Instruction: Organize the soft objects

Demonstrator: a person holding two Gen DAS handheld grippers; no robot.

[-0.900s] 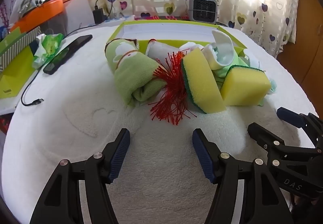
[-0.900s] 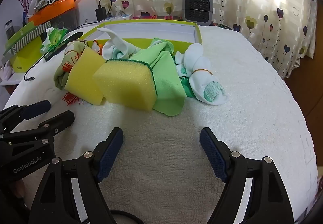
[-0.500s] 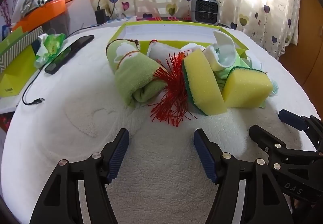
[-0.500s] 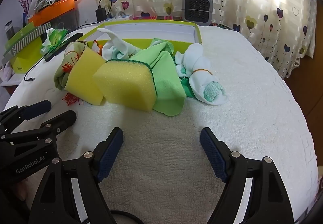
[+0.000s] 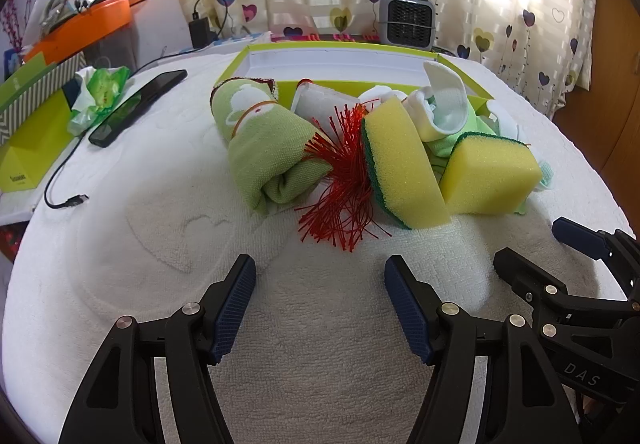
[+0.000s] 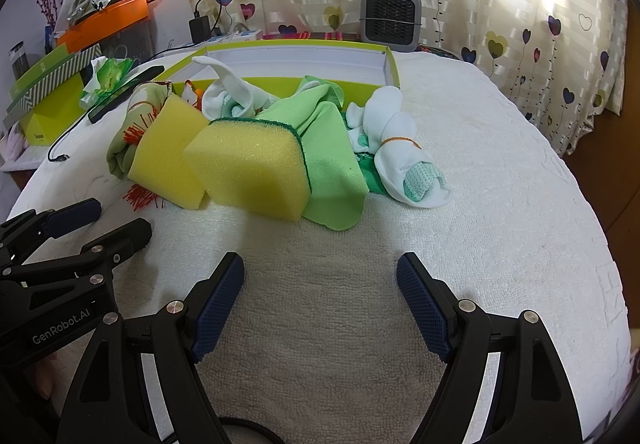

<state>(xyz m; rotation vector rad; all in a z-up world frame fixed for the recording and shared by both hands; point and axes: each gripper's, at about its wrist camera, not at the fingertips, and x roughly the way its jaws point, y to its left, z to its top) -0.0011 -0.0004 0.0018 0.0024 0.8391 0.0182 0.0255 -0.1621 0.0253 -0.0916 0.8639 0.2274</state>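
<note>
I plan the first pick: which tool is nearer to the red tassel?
Left. The left tool sits right before the red tassel; the right tool is off to its right.

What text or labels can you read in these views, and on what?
"DAS": on the right hand-held gripper, seen from the left wrist; the word may run on out of sight.
"GenRobot.AI": on the left hand-held gripper, seen from the right wrist.
Small print on the green box: too blurred to read.
</note>
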